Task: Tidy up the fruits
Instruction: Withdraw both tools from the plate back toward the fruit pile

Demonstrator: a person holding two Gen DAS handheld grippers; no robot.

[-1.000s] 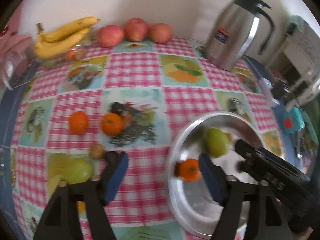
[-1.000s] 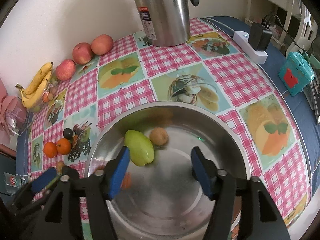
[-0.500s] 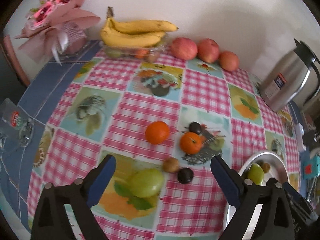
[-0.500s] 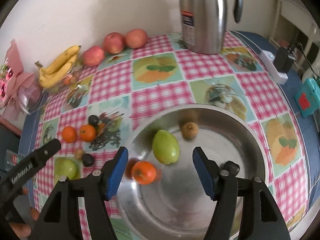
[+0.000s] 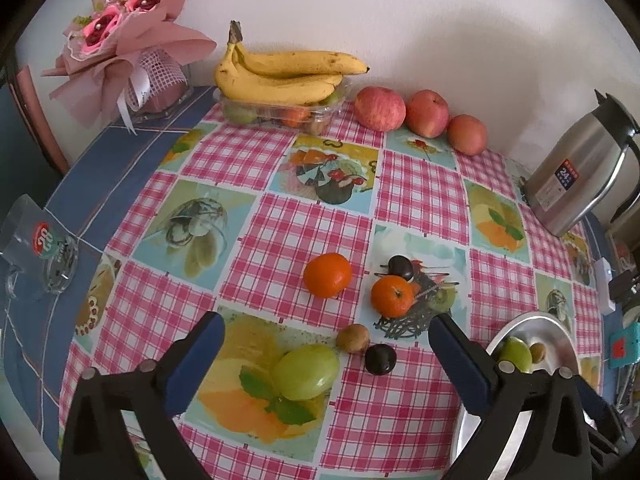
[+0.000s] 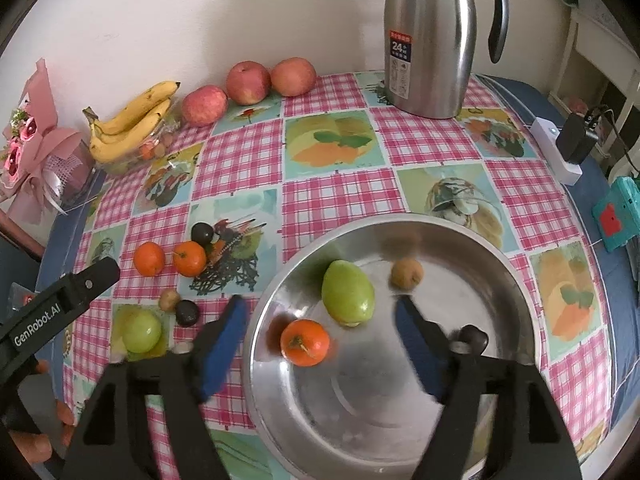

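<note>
My left gripper (image 5: 326, 332) hangs over the checked tablecloth, its jaws still opening and holding nothing. Below it lie a green fruit (image 5: 306, 372), a brown fruit (image 5: 353, 338) and a dark plum (image 5: 380, 359). Farther off are two oranges (image 5: 327, 275) (image 5: 391, 296) and another plum (image 5: 401, 267). My right gripper (image 6: 322, 308) is above the steel bowl (image 6: 400, 220), jaws opening, blurred, gripping nothing. The bowl holds a green fruit (image 6: 348, 296), an orange (image 6: 305, 342), a brown fruit (image 6: 406, 274) and a dark plum (image 6: 472, 338) by the right finger.
Bananas (image 5: 280, 76) on a clear box and three apples (image 5: 380, 108) line the wall. A steel kettle (image 6: 428, 40) stands at the back. A pink bouquet (image 5: 120, 40), a glass (image 5: 44, 248), a power strip (image 6: 560, 152) and a teal box (image 6: 616, 216) sit at the table's edges.
My left gripper swung left from the bowl to the loose fruits and its jaws spread wide. An orange came to rest in the bowl. My right jaws widened.
</note>
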